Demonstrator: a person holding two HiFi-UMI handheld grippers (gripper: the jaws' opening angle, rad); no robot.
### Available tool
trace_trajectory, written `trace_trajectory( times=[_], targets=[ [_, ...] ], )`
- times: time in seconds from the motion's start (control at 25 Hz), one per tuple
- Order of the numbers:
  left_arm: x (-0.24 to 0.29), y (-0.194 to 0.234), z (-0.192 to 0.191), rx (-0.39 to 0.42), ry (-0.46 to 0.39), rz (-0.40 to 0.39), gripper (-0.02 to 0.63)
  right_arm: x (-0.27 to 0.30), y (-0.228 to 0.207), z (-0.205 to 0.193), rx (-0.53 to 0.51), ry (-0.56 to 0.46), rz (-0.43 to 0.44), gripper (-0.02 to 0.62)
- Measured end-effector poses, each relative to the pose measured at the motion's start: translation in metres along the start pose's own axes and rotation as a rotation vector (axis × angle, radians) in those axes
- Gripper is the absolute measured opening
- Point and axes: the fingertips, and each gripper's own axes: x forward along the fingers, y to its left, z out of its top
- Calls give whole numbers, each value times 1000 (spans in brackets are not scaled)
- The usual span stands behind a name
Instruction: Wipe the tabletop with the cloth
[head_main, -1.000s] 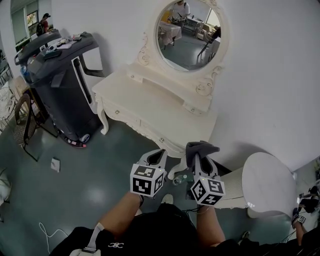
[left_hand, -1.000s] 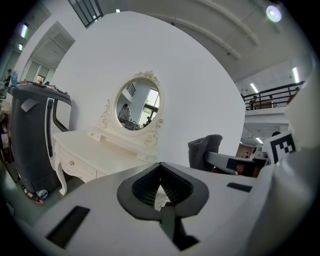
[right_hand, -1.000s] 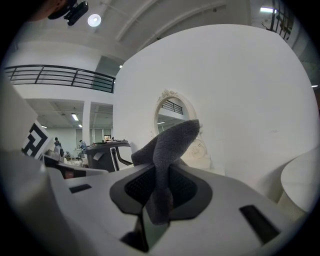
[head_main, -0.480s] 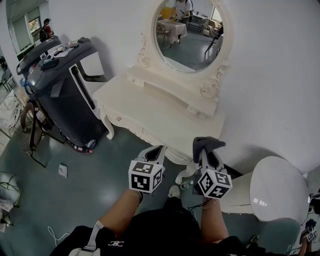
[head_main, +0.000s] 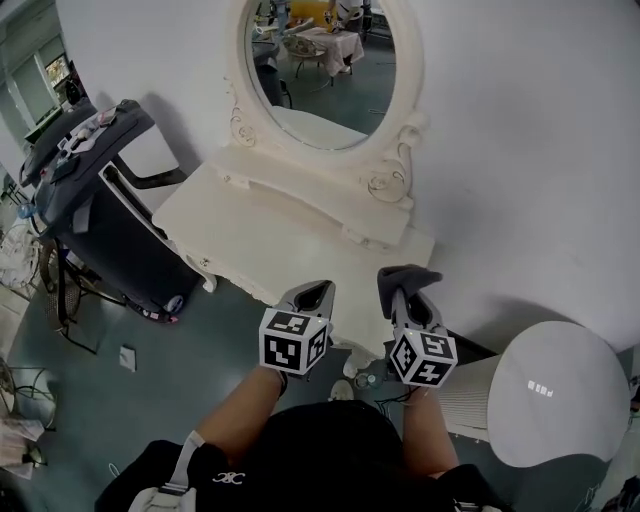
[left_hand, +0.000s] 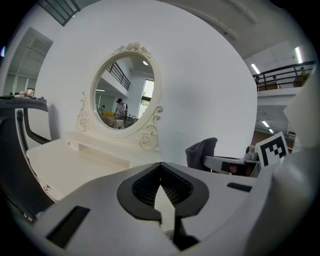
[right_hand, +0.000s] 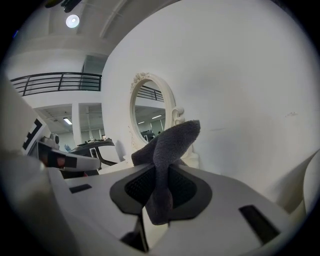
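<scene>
Right gripper (head_main: 402, 300) clamping dark grey cloth (head_main: 408, 278) between closed jaws, hovering by near right corner of tabletop (head_main: 270, 225). Left gripper (head_main: 314, 293) hanging just beside it, jaws together, gripping nothing. Cloth looking soft, light and floppy, probably gripping best at bunched middle.

Item count: dressing-table station
2 grippers: left gripper (head_main: 318, 289), right gripper (head_main: 402, 293); 1 cloth (head_main: 407, 276); 1 dressing table (head_main: 262, 226); 1 oval mirror (head_main: 322, 75); 1 treadmill (head_main: 92, 195).
</scene>
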Motion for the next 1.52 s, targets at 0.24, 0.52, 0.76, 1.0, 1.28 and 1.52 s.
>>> trace_trajectory(
  times=[0.24, 0.52, 0.76, 1.0, 1.28, 1.52],
  targets=[
    [51, -11, 6, -8, 22, 36, 8, 37, -61, -3, -63, 41, -22, 75],
    [68, 2, -6, 4, 60, 124, 8, 91, -139, -12, -142, 136, -63, 75],
    [68, 20, 4, 26, 53, 157, 8, 174, -199, -64, -237, 332, -83, 75],
    [63, 38, -15, 11, 93, 222, 8, 225, -242, -79, -400, 406, -182, 75],
    [60, 51, -27, -19, 122, 270, 8, 262, -247, -85, -438, 429, -236, 75],
    [57, 49, -47, -78, 151, 264, 8, 280, -261, -98, -512, 445, -281, 75]
  ],
)
